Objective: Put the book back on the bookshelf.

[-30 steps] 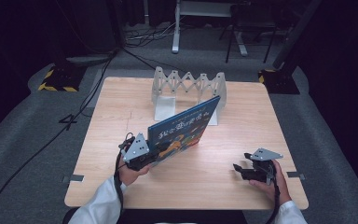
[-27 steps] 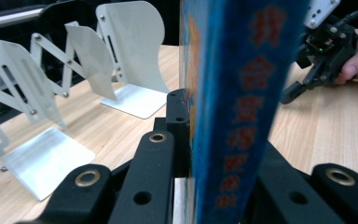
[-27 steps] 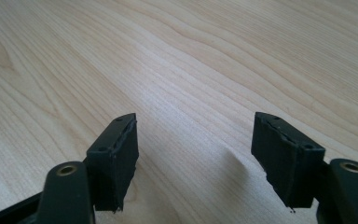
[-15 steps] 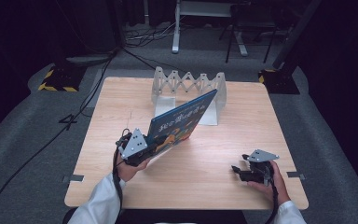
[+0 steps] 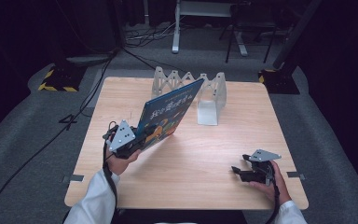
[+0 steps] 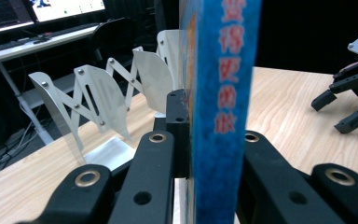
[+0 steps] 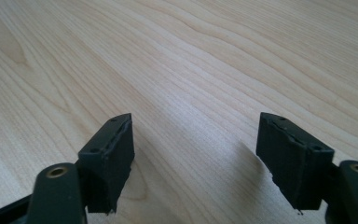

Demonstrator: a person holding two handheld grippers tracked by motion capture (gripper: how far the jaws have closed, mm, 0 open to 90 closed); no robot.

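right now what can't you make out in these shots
- Book cover: in the left gripper view it is seen edge-on, so only the blue spine faces the camera.
- Cover lettering: too small to read in the high view.
- Rack slots: the book hides its middle in the high view.
- Left claw pads: the grey plate and the book cover them from above.
- Right claw: open over bare table; its view is cut off at the bottom.

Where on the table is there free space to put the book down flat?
Bare wood lies between the book in the left gripper and the right gripper, below the rack. The far edge around the rack is crowded.
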